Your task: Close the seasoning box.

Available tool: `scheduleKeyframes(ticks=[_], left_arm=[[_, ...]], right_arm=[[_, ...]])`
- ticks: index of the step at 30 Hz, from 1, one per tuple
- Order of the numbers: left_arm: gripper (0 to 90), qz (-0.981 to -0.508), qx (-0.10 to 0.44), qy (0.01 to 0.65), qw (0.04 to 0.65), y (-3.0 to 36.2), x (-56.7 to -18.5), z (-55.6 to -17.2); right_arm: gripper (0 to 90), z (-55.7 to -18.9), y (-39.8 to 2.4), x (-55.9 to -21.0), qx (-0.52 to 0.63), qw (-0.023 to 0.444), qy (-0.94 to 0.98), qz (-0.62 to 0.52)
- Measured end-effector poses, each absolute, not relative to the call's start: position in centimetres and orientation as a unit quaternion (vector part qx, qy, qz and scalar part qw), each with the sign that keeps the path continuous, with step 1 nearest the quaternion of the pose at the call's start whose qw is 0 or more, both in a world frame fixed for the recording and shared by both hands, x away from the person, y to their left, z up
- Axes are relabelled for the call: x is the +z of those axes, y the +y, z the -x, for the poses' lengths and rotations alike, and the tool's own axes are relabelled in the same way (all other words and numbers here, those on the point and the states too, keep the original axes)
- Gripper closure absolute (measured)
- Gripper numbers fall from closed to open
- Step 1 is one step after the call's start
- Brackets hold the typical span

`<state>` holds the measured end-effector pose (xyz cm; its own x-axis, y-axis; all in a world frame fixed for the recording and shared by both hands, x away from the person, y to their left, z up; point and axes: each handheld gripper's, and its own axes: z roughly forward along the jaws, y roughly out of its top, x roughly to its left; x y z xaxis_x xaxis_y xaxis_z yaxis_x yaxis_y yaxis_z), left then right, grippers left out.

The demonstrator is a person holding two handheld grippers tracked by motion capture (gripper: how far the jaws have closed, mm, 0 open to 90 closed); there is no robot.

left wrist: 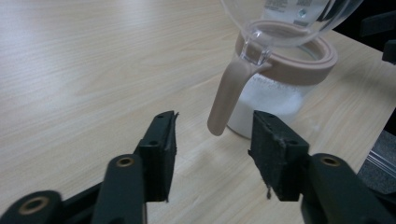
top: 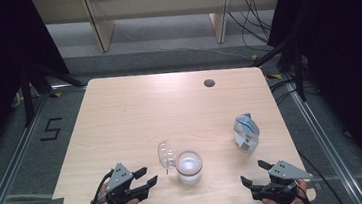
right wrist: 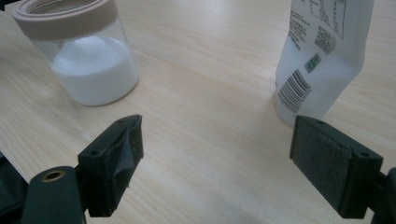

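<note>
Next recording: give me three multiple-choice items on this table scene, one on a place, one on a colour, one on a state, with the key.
1. Where does the white pouch stand relative to the jar?
A. To its right, toward the right tool
B. To its left
C. Inside it

2. What colour is the jar's collar?
A. Green
B. Pinkish beige
C. Black

3. How is the jar's clear lid?
A. Pressed shut
B. Lying by the pouch
C. Swung open to the jar's left

Key: 1 A, the high view shows the pouch right of the jar, nearer the right tool. 2 B, the left gripper view shows a pinkish-beige collar and handle. 3 C, the lid stands tipped up beside the uncovered mouth, over white powder.
</note>
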<state>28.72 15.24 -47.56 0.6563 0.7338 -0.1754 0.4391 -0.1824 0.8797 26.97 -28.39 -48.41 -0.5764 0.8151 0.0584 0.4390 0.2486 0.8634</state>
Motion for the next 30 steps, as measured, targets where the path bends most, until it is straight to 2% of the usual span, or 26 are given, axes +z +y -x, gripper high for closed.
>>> scheduleKeyframes(ticks=[7,14,21,30], left_arm=[[67.6,-0.764,0.157,0.363,0.510,14.9,-46.5,-28.8],[76.1,-0.768,0.164,0.351,0.510,14.6,-45.8,-29.0],[88.8,-0.772,0.164,0.333,0.517,14.0,-45.2,-29.4],[89.5,-0.776,0.156,0.327,0.516,13.2,-44.7,-29.9]], right_arm=[[18.4,-26.9,-28.2,-48.5,0.451,0.207,0.763,-0.415],[18.8,-26.9,-28.2,-48.5,0.451,0.202,0.765,-0.413],[19.0,-26.7,-27.9,-48.5,0.444,0.193,0.766,-0.423],[19.2,-26.7,-27.9,-48.6,0.443,0.192,0.768,-0.421]])
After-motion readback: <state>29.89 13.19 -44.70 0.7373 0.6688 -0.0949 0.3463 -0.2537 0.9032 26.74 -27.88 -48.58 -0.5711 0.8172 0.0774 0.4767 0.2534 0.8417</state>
